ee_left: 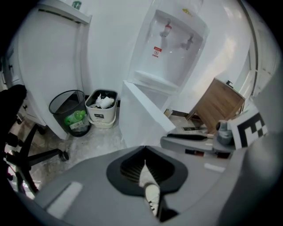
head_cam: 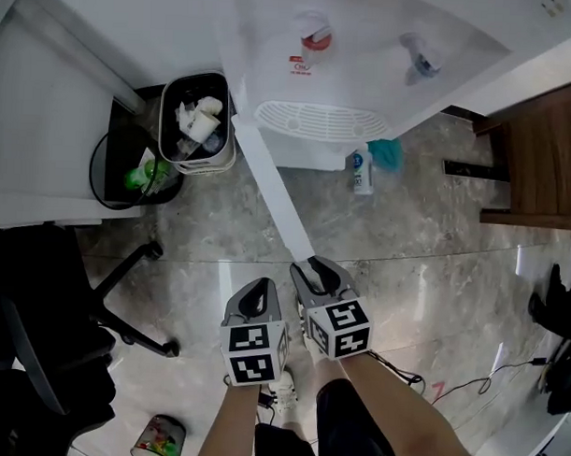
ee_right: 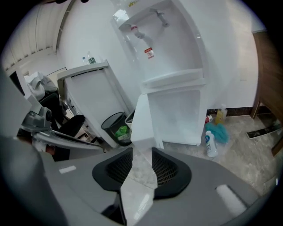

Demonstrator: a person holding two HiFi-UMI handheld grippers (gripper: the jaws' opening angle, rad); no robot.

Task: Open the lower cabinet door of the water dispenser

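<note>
The white water dispenser [head_cam: 357, 47] stands at the top of the head view. Its lower cabinet door [head_cam: 268, 184] is swung wide open and juts out over the floor toward me. My right gripper [head_cam: 314, 267] is at the door's free edge; in the right gripper view the door [ee_right: 143, 119] ends just in front of the right gripper [ee_right: 142, 150], whose jaws stand apart with only marble floor between them. My left gripper [head_cam: 261, 289] hangs beside it, left of the door [ee_left: 141, 119]. The left gripper [ee_left: 144, 152] has its tips together and holds nothing.
A white bin [head_cam: 197, 126] full of rubbish and a black mesh bin [head_cam: 129, 170] stand left of the dispenser. A spray bottle [head_cam: 362, 171] and a teal cloth [head_cam: 389, 153] lie at its base. An office chair [head_cam: 49, 317] is at the left, a wooden cabinet [head_cam: 545, 157] at the right.
</note>
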